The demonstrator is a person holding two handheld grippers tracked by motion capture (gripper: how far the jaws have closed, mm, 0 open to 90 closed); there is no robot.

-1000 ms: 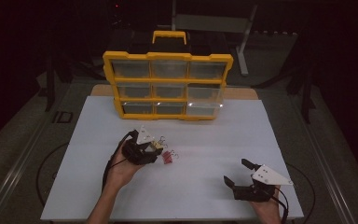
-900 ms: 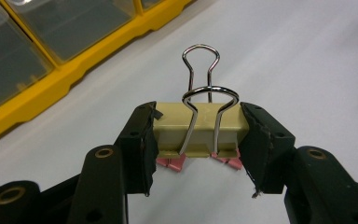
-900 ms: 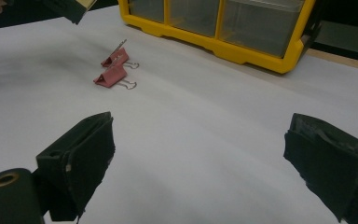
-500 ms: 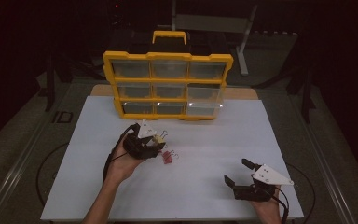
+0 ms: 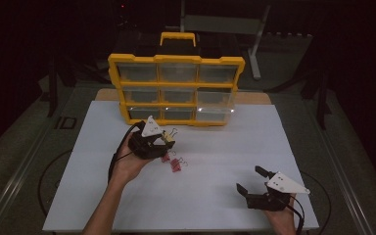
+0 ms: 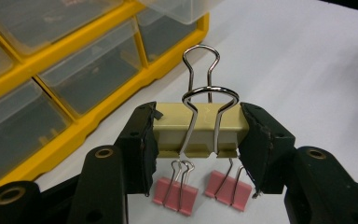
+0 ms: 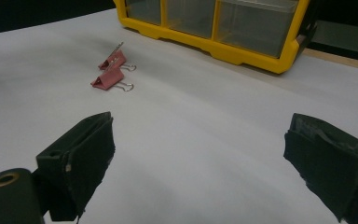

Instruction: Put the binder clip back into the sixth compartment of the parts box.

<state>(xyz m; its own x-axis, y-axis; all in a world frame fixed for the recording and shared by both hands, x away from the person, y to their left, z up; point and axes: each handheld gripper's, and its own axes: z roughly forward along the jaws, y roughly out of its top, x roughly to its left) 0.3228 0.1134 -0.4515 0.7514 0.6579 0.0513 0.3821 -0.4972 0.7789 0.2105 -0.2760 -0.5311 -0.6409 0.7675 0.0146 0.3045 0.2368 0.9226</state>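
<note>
You work over a plain white sheet (image 5: 215,196) that covers the table top, smooth and matte, with a strip of pale wood showing along its far edge; round it the room is dark, and a metal frame stands beyond the table; a black cable loops off the sheet at its near left.

At the far middle of the sheet stands a yellow plastic organiser (image 5: 176,90) with a yellow carry handle on top and three rows of clear, boxy drawers; the middle right drawer is pulled out a little.

Your left gripper (image 6: 198,140) sits left of centre, just in front of the organiser, raised off the sheet; its black jaws pinch a cream binder clip (image 6: 196,128) by its two ends; the clip's body is folded painted metal, wedge-shaped, and its two bright wire handles are looped, one standing up and one folded flat over the body.

Under it on the sheet lie two pink binder clips (image 5: 172,162), smaller, the same folded shape with thin wire loops, side by side and just apart.

Your right gripper (image 5: 253,180) rests at the near right, well apart from the clips; its jaws are spread wide with bare sheet between them; their black pads look rough and worn at the edges.
</note>
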